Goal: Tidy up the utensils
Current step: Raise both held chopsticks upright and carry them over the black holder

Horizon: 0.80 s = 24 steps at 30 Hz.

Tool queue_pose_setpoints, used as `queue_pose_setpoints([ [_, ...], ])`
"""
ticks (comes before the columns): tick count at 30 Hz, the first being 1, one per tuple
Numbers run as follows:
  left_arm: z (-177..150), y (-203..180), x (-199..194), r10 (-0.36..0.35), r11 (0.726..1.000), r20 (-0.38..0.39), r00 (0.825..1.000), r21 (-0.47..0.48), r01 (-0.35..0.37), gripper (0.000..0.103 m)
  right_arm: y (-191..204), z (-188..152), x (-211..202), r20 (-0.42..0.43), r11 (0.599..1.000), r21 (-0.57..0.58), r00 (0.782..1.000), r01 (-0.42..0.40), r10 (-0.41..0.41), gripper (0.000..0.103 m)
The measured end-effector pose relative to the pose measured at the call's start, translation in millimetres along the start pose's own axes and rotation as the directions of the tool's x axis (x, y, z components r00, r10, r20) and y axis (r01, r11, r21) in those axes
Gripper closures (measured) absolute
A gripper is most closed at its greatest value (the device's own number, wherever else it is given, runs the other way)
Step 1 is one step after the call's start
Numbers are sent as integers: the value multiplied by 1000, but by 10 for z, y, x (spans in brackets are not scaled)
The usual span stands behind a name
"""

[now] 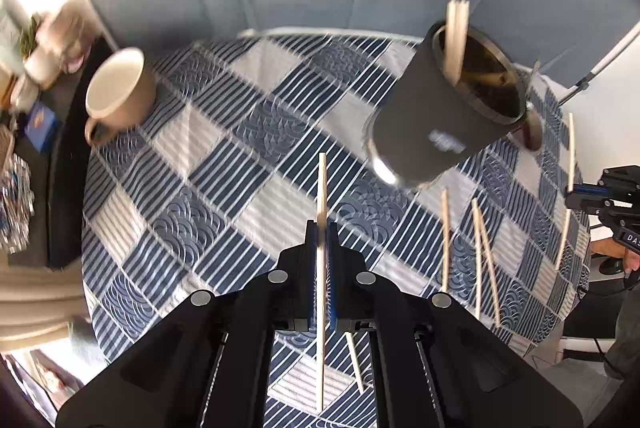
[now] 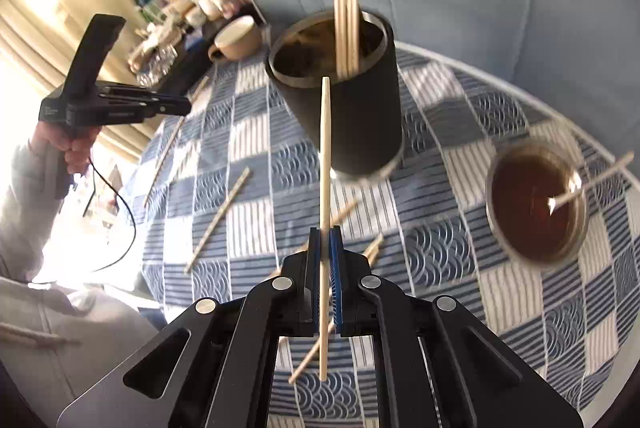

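1. My left gripper (image 1: 322, 228) is clamped on one chopstick (image 1: 321, 187), held above the cloth (image 1: 224, 163); if it pivots between the pads, its tip could miss the holder (image 1: 452, 107).
2. The holder stands mid-table with sticks (image 2: 346, 27) already inside; a knock from either chopstick could tip it.
3. My right gripper (image 2: 325, 240) pinches another chopstick (image 2: 325, 147) near the holder; both arriving together might collide.
4. Loose ones (image 2: 218, 220) lie scattered; the bowl (image 2: 536, 199) sits right.

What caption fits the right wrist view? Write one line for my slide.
Right gripper shut on a chopstick, aimed toward the black holder already holding several chopsticks.
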<state>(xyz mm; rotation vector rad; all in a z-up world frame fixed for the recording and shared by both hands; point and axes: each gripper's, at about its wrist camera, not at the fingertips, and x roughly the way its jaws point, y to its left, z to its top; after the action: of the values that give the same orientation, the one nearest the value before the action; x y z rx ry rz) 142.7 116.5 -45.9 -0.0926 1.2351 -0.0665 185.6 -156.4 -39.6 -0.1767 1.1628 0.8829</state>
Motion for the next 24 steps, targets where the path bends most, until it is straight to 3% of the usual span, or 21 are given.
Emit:
queue_pose_setpoints([
  [12,461,-440,-411,-22,995,124,992,102,9,98,256,418,-277,137,997,-72,990,-36,46,98],
  [24,903,-677,-630,-29,985,176,984,173,-2,98,405,740,-433,238,989,-145,970,-12,46,98],
])
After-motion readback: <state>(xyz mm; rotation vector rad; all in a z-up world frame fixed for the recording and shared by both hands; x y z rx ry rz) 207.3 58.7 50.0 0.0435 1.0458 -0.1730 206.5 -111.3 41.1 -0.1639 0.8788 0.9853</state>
